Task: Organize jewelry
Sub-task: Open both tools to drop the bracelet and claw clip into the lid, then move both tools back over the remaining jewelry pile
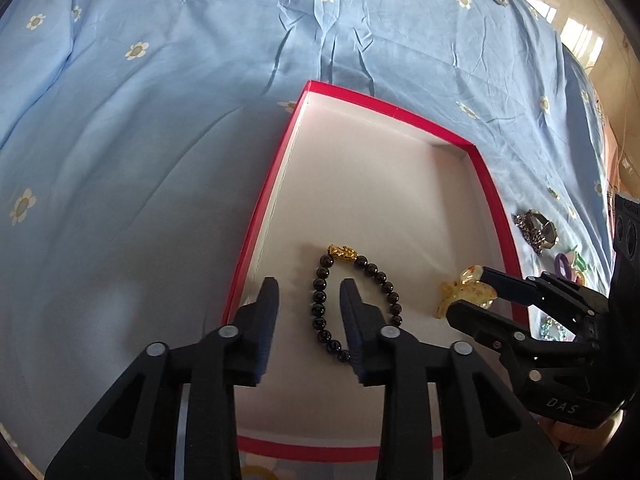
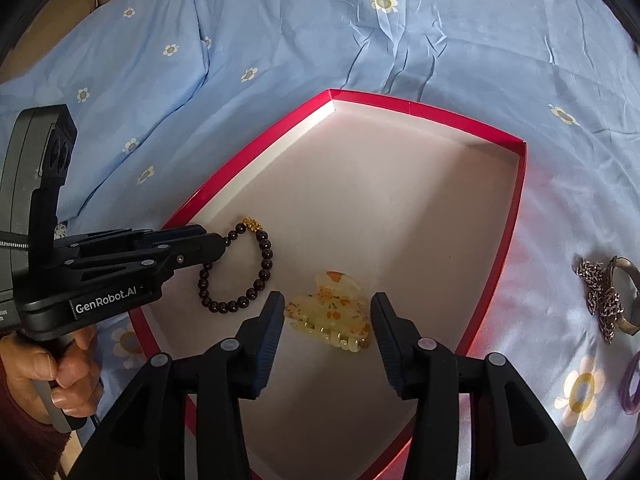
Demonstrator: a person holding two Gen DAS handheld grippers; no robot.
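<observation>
A red box with a white inside lies on the blue bedsheet; it also shows in the right wrist view. A black bead bracelet with a gold charm lies in it, also in the right wrist view. My left gripper is open above the bracelet's left side. A yellow hair claw clip lies in the box between the open fingers of my right gripper. In the left wrist view the right gripper stands around the clip.
On the sheet right of the box lie a watch, a metal chain piece and a purple hair ring. They also show in the left wrist view: watch, purple ring.
</observation>
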